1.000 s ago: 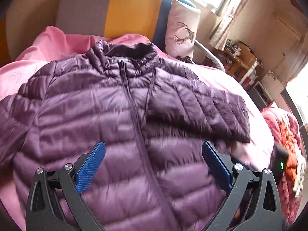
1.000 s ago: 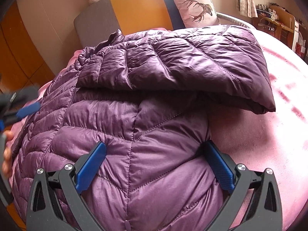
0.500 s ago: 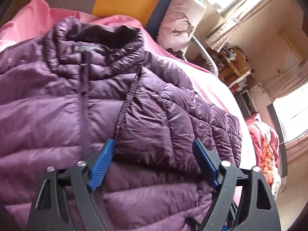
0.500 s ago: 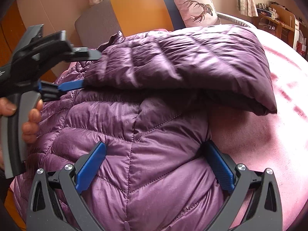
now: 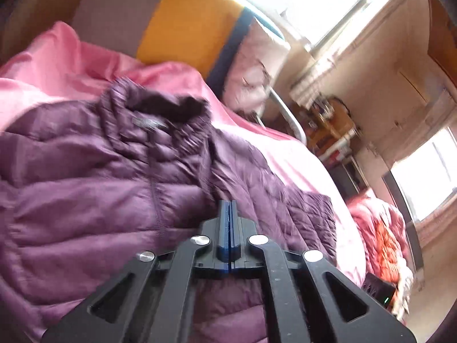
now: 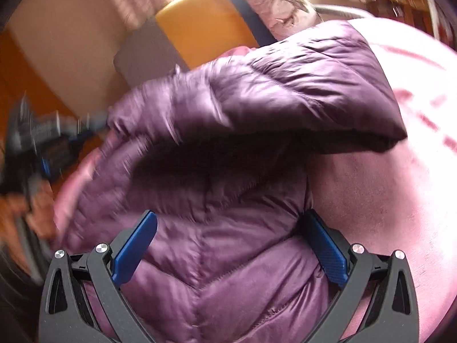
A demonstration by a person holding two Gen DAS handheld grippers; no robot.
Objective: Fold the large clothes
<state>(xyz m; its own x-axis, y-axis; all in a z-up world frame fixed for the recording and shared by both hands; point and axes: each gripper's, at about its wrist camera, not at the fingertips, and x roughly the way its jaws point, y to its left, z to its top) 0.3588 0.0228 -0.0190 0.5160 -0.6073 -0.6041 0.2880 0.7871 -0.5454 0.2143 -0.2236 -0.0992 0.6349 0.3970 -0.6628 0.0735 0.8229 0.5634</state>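
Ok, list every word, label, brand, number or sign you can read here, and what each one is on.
No text can be read in either view.
Neck tag inside the collar of the purple jacket: blurred, unreadable.
Pillow: a drawn deer figure, no words.
Dark device with a green light: no legible marking.

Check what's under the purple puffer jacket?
The purple puffer jacket lies on a pink bedsheet, which shows all around it. One sleeve is folded over the jacket's body. Whatever sits beneath the jacket's middle is covered.
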